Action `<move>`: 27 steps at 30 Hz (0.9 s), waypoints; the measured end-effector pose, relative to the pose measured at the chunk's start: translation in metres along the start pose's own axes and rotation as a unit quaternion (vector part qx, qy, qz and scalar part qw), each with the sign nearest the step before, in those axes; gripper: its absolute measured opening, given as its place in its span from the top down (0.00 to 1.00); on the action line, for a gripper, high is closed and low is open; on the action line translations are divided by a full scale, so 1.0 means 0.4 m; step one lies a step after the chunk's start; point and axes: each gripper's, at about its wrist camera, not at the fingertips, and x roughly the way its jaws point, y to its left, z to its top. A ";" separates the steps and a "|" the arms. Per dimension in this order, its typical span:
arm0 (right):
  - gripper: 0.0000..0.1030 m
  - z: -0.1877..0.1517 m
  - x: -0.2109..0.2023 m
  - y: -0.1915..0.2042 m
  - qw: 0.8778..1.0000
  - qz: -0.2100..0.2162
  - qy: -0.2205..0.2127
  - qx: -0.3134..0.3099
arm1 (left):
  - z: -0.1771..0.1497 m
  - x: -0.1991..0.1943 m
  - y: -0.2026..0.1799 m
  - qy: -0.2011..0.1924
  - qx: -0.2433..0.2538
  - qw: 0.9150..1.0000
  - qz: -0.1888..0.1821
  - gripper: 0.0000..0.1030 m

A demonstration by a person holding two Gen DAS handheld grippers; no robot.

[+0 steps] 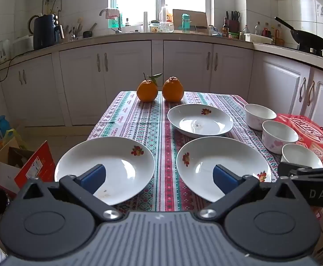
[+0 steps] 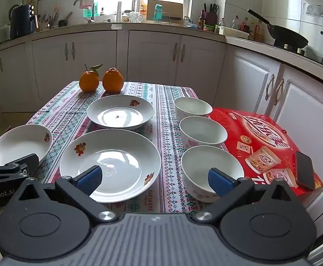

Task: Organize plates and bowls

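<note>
Patterned red-and-teal tablecloth (image 2: 168, 190) holds three white floral ceramic plates (image 2: 110, 164), spread apart, and three white bowls (image 2: 205, 168) in a row at right. Left gripper (image 1: 159, 177) and right gripper (image 2: 154, 177) hover, jaws wide apart, empty. Best approach: pinch one plate's rim and stack it squarely.

On the worktop (image 2: 139, 90), two oranges (image 2: 89, 81) (image 2: 112, 79) sit side by side at the far edge. Before them lies the far plate (image 2: 120, 112), with the middle plate (image 2: 110, 161) nearer and the left plate (image 1: 105, 168) at the near left corner. Along the right edge three bowls (image 2: 192, 106) (image 2: 202, 132) (image 2: 212, 168) stand in a row from far to near, just beside a snack box (image 2: 261, 137) with a phone (image 2: 304, 169) on it.
</note>
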 end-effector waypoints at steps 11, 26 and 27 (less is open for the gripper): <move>0.00 0.005 -0.007 0.002 1.000 -0.003 -0.002 -0.004 | 0.000 -0.004 -0.003 -0.007 0.006 1.000 0.003 0.01; 0.00 0.005 -0.008 0.002 1.000 -0.003 -0.002 -0.004 | 0.000 -0.001 -0.001 -0.008 0.005 1.000 0.003 0.01; 0.00 0.005 -0.006 0.001 1.000 -0.003 -0.002 -0.004 | 0.000 -0.001 -0.001 -0.008 0.005 1.000 0.003 0.01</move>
